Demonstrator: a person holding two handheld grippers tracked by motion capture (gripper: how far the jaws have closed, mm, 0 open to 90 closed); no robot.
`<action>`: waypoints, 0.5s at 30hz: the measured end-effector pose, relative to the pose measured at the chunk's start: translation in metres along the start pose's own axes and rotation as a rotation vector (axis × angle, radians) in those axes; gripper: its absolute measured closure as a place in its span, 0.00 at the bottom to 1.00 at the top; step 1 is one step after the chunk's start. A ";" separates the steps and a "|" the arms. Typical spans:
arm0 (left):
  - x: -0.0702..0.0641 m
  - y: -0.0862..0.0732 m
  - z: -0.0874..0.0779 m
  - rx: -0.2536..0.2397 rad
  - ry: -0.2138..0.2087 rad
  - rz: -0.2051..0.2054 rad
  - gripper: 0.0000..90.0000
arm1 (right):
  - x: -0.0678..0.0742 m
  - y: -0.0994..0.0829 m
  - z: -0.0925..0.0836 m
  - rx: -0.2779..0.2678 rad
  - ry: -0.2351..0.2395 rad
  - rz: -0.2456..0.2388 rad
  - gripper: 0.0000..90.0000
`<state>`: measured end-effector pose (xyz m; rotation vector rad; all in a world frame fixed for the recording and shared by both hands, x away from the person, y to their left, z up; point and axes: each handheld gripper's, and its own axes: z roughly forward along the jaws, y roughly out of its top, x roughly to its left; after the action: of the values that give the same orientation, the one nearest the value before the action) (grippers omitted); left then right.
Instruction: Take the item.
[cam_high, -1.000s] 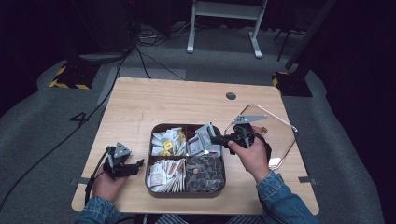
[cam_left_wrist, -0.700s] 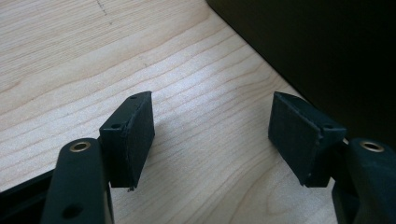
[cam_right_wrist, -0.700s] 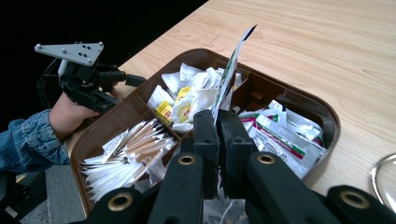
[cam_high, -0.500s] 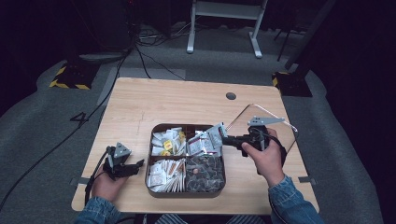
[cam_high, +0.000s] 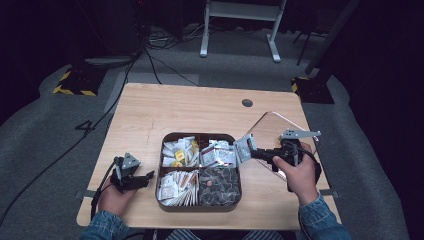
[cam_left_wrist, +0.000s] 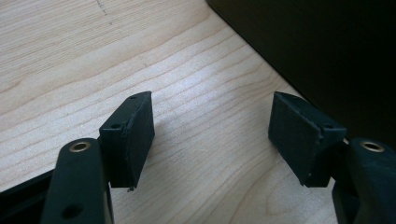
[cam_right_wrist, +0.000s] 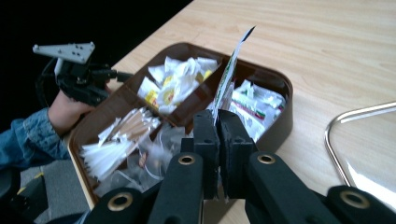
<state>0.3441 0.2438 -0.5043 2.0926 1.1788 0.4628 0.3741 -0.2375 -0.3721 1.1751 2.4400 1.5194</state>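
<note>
Pinching a thin sachet (cam_right_wrist: 227, 77) edge-on, the right gripper (cam_high: 250, 151) holds it just right of the compartment tray (cam_high: 200, 207), jaws pressed together on its lower end. Its long axis stands up from the jaws. A glass tray (cam_high: 295, 129) lies to the right, nearer this hand. Left gripper (cam_high: 145, 178) rests spread, empty, left of the compartment tray.
</note>
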 end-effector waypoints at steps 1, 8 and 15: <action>0.000 0.000 0.000 0.000 0.000 0.000 0.35 | 0.000 -0.001 -0.001 0.003 0.001 0.000 0.97; 0.000 0.000 0.000 0.000 0.000 0.000 0.35 | -0.005 -0.020 -0.005 0.004 -0.002 0.026 0.97; 0.000 0.000 0.000 0.000 0.000 0.000 0.35 | -0.010 -0.028 -0.009 0.015 -0.024 0.039 0.97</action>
<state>0.3441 0.2439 -0.5043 2.0924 1.1787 0.4625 0.3613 -0.2569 -0.3930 1.2426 2.4313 1.4906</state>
